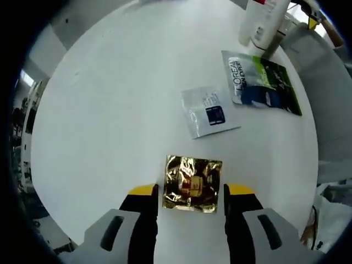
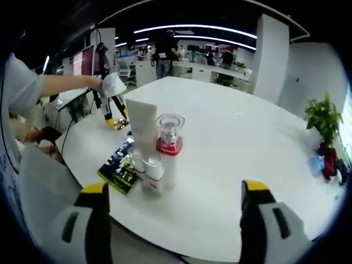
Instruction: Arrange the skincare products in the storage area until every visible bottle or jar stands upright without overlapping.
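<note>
A crinkled gold foil sachet (image 1: 192, 184) lies flat on the white round table (image 1: 110, 110), right between the tips of my left gripper (image 1: 191, 191), which is open around it. Farther off lie a white sachet with a dark blue square (image 1: 209, 113) and a grey, blue and green sachet (image 1: 263, 83). A white tube (image 2: 142, 129), a clear bottle with a red collar (image 2: 169, 135) and a small white bottle (image 2: 154, 170) stand upright in a tight group. My right gripper (image 2: 176, 190) hangs open just in front of them, holding nothing.
The green sachet (image 2: 121, 168) lies near the table edge left of the bottles. A person's arm holds the left gripper (image 2: 113, 104) at the far left rim. A potted plant (image 2: 322, 118) stands off to the right; desks and people fill the background.
</note>
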Action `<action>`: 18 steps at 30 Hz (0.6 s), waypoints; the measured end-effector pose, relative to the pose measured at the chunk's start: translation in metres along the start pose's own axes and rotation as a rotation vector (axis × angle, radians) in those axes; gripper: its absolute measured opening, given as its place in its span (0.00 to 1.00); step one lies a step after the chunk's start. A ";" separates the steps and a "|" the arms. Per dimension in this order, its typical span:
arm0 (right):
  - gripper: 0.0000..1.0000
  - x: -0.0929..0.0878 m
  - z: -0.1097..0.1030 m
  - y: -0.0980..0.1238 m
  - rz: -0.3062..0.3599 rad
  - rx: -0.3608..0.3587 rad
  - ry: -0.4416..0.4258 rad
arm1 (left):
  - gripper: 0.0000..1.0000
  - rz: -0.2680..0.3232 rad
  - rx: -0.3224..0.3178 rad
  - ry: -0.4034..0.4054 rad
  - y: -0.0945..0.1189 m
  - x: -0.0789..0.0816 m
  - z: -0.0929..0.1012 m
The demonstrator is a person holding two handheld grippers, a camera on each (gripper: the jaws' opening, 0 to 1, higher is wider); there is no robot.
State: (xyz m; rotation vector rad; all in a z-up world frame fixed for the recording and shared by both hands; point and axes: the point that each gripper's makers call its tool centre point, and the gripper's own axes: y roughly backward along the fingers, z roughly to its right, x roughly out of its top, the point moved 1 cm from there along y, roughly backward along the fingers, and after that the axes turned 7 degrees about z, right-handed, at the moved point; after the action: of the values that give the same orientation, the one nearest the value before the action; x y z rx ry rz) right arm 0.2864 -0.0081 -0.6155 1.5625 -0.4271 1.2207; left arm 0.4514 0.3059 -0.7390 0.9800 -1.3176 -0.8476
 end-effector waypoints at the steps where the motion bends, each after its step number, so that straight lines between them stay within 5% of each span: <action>1: 1.00 0.000 0.000 0.000 -0.001 0.000 0.001 | 0.43 -0.004 0.001 0.001 0.000 0.000 0.000; 18: 1.00 -0.001 0.000 0.002 0.005 -0.004 0.000 | 0.38 -0.015 0.006 0.012 -0.002 0.001 0.000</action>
State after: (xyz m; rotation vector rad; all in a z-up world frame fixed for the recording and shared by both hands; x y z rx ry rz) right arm 0.2844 -0.0091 -0.6159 1.5585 -0.4332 1.2231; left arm 0.4520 0.3046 -0.7406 1.0000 -1.3045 -0.8480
